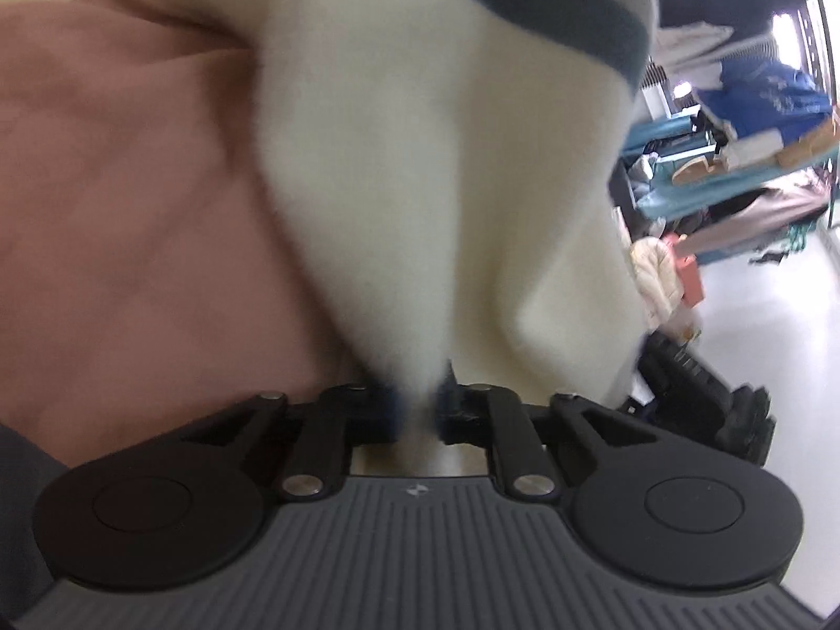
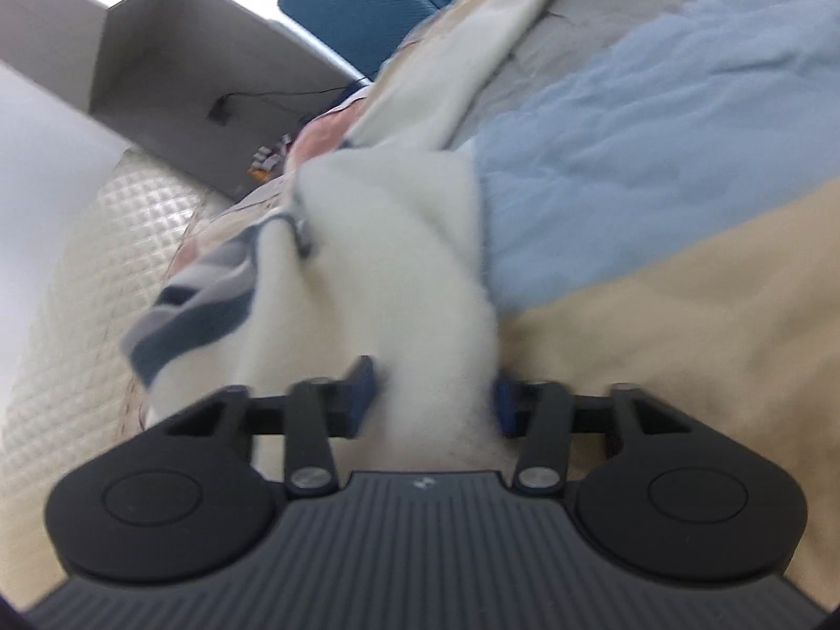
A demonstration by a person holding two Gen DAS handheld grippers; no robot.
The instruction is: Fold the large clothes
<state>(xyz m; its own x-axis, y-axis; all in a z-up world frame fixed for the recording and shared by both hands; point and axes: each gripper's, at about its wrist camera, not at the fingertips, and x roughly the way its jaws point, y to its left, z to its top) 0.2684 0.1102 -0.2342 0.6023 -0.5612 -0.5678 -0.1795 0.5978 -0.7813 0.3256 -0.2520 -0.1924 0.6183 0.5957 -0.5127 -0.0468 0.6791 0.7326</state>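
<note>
- Left gripper (image 1: 417, 409) clenched on a pinch of cream garment (image 1: 420, 184).
- Right gripper (image 2: 433, 394) clamped around a thicker bunch of it, above patchwork bedspread (image 2: 656, 157).

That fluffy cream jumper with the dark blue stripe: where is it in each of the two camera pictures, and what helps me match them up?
Left wrist view: the cream jumper fills the centre, narrowing down into the left gripper, shut on it; stripe at upper right.
Right wrist view: the cream jumper runs from top centre down into the right gripper, pinched there; stripe at left.
Shared landmark: the dark blue stripe.
</note>
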